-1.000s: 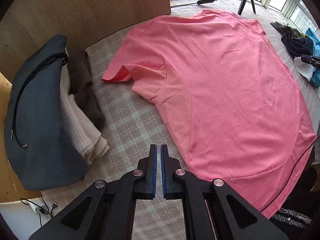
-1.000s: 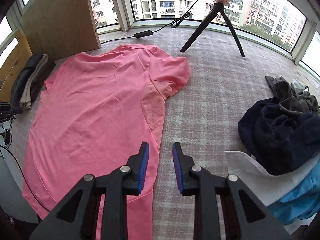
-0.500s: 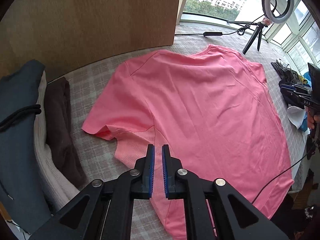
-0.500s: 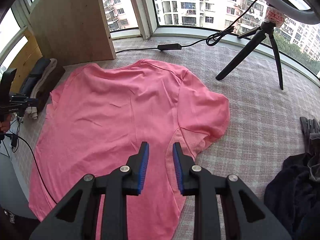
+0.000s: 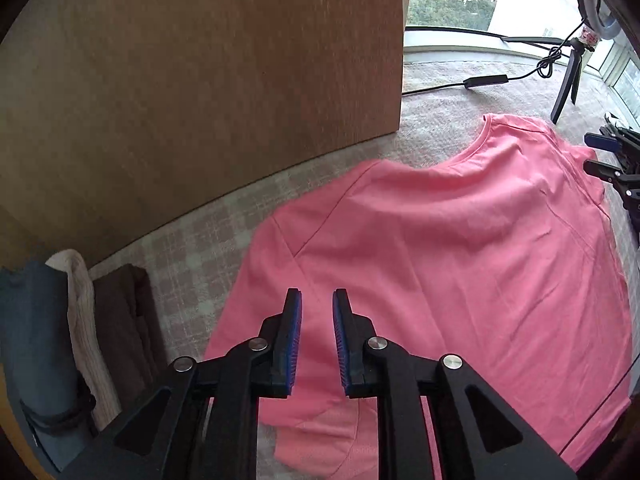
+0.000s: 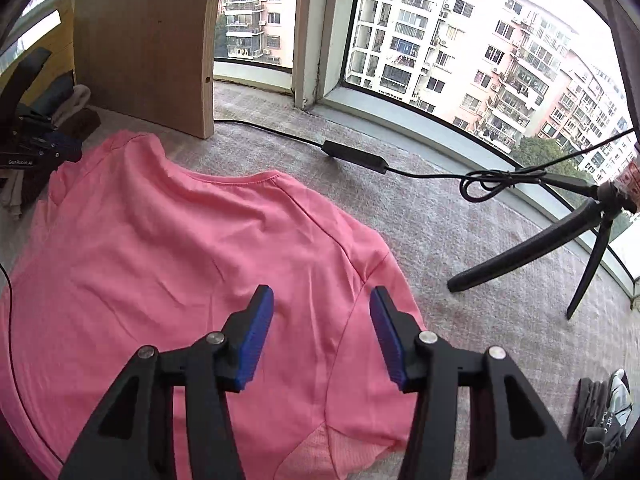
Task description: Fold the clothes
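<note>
A pink T-shirt (image 5: 460, 248) lies spread flat on the checked cloth, its neckline toward the window. My left gripper (image 5: 317, 300) hovers above the shirt's left sleeve; its jaws are opening, a narrow gap between the blue pads, nothing between them. In the right wrist view the same pink T-shirt (image 6: 180, 264) fills the lower left. My right gripper (image 6: 322, 298) hangs above the right shoulder seam and sleeve; its jaws are opening wide and hold nothing. The right gripper (image 5: 604, 156) also shows at the far right edge of the left wrist view.
A wooden panel (image 5: 200, 80) stands behind the shirt. Folded clothes, dark blue (image 5: 36, 340), cream (image 5: 82, 312) and brown (image 5: 124, 324), lie stacked at the left. A black tripod (image 6: 560, 248) and a cable with its inline switch (image 6: 356, 158) lie by the window. Dark clothes (image 6: 604, 412) sit at the right.
Both grippers have moved from the shirt's hem up toward its sleeves and shoulders and sunk a little. The left jaws have parted slightly; the right jaws have spread much wider.
</note>
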`<action>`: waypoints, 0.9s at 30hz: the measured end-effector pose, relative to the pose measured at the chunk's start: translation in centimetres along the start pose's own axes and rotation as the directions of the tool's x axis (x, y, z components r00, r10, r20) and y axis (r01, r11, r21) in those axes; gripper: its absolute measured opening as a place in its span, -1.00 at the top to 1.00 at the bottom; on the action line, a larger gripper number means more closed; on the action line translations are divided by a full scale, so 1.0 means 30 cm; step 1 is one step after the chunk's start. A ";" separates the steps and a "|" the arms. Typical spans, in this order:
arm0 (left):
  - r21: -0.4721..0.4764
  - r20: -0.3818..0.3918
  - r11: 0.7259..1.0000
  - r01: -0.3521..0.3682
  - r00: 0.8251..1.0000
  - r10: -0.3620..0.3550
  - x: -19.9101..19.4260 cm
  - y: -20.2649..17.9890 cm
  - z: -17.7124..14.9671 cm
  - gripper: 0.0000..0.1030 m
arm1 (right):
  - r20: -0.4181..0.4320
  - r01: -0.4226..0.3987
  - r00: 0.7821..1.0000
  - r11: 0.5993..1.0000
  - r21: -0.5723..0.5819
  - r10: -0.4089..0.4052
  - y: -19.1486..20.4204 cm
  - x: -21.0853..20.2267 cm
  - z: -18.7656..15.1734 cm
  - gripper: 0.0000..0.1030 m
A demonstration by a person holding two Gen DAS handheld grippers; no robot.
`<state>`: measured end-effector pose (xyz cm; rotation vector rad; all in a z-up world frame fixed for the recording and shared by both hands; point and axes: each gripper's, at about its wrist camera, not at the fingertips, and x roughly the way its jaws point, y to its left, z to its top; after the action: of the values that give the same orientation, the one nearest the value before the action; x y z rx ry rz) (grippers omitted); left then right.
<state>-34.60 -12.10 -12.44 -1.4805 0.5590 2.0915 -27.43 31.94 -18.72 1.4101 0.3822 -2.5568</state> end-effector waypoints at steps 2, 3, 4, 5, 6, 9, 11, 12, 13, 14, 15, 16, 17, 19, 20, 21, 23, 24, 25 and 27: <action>0.034 0.010 0.999 0.000 1.000 0.000 0.036 -0.009 0.063 0.66 | -0.017 -0.008 1.000 1.000 -0.029 0.008 -0.008 0.076 0.070 -0.03; 0.039 0.010 0.999 0.002 1.000 -0.002 0.054 -0.008 0.085 0.65 | -0.026 -0.011 1.000 0.999 -0.042 0.010 -0.012 0.109 0.094 -0.03; 0.041 0.009 0.999 0.004 1.000 -0.004 0.072 -0.006 0.107 0.59 | -0.035 -0.015 0.999 0.998 -0.054 0.013 -0.016 0.142 0.118 -0.03; 0.053 0.005 0.999 0.003 1.000 -0.004 0.088 -0.002 0.125 0.55 | -0.042 -0.018 0.999 0.998 -0.064 0.016 -0.022 0.170 0.135 -0.03; 0.059 0.002 0.998 0.007 1.000 -0.007 0.102 0.003 0.139 0.55 | -0.049 -0.027 0.998 0.997 -0.066 0.024 -0.032 0.192 0.147 -0.03; 0.083 -0.012 0.996 0.037 0.999 -0.037 0.136 0.008 0.169 0.53 | -0.077 -0.080 0.994 0.995 -0.052 0.076 -0.057 0.247 0.167 -0.03; 0.111 -0.028 0.993 0.034 0.999 -0.031 0.163 0.002 0.178 0.53 | -0.090 -0.095 0.992 0.994 -0.059 0.089 -0.057 0.273 0.169 -0.03; 0.125 -0.033 0.991 0.036 0.999 -0.032 0.173 -0.002 0.178 0.53 | -0.095 -0.101 0.991 0.993 -0.067 0.095 -0.052 0.282 0.166 -0.03; 0.139 -0.037 0.989 0.039 0.999 -0.034 0.183 -0.006 0.178 0.54 | -0.099 -0.107 0.990 0.991 -0.076 0.100 -0.047 0.290 0.163 -0.03; 0.154 -0.042 0.987 0.042 0.998 -0.036 0.192 -0.010 0.178 0.60 | -0.090 -0.112 0.990 0.990 -0.081 0.104 -0.042 0.289 0.161 0.02; 0.161 -0.031 0.986 0.043 0.999 -0.038 0.191 -0.015 0.174 0.65 | -0.077 -0.119 0.991 0.989 -0.084 0.112 -0.038 0.281 0.158 0.14; 0.168 -0.018 0.985 0.043 0.999 -0.041 0.188 -0.020 0.170 0.85 | -0.076 -0.132 0.989 0.988 -0.084 0.126 -0.033 0.275 0.155 0.70; 0.168 -0.003 0.985 0.029 1.000 -0.029 0.182 -0.023 0.165 0.98 | -0.072 -0.132 0.989 0.988 -0.082 0.126 -0.029 0.265 0.150 0.97; 0.143 0.058 0.990 -0.008 0.998 -0.001 0.148 -0.018 0.152 0.98 | -0.017 -0.082 0.997 0.992 -0.093 0.080 -0.021 0.221 0.140 0.97; 0.123 0.096 0.992 -0.013 0.995 0.001 0.125 -0.012 0.144 0.98 | 0.025 -0.052 0.998 0.994 -0.095 0.055 -0.020 0.192 0.135 0.97; 0.102 0.133 0.995 -0.018 0.991 0.004 0.102 -0.006 0.136 0.98 | 0.060 -0.032 0.997 0.996 -0.082 0.037 -0.026 0.166 0.130 0.98; 0.063 0.130 0.996 0.065 0.989 -0.073 0.100 0.015 0.136 0.97 | 0.096 -0.020 0.995 0.999 -0.045 0.024 -0.042 0.136 0.124 0.97; 0.044 0.126 0.993 0.109 0.985 -0.114 0.101 0.026 0.136 0.94 | 0.083 -0.030 0.996 0.999 -0.039 0.033 -0.046 0.142 0.122 0.97; 0.039 0.112 0.993 0.115 0.987 -0.119 0.114 0.027 0.145 0.87 | 0.055 -0.010 0.998 0.999 -0.044 0.013 -0.047 0.161 0.120 0.97; 0.061 0.083 0.994 0.095 0.991 -0.100 0.142 0.008 0.170 0.78 | -0.021 0.044 0.999 0.997 -0.070 -0.046 -0.045 0.209 0.113 0.63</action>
<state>-39.67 -8.52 -14.84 -1.3515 0.4994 2.0358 -33.83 31.84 -22.13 1.4230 0.5066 -2.5386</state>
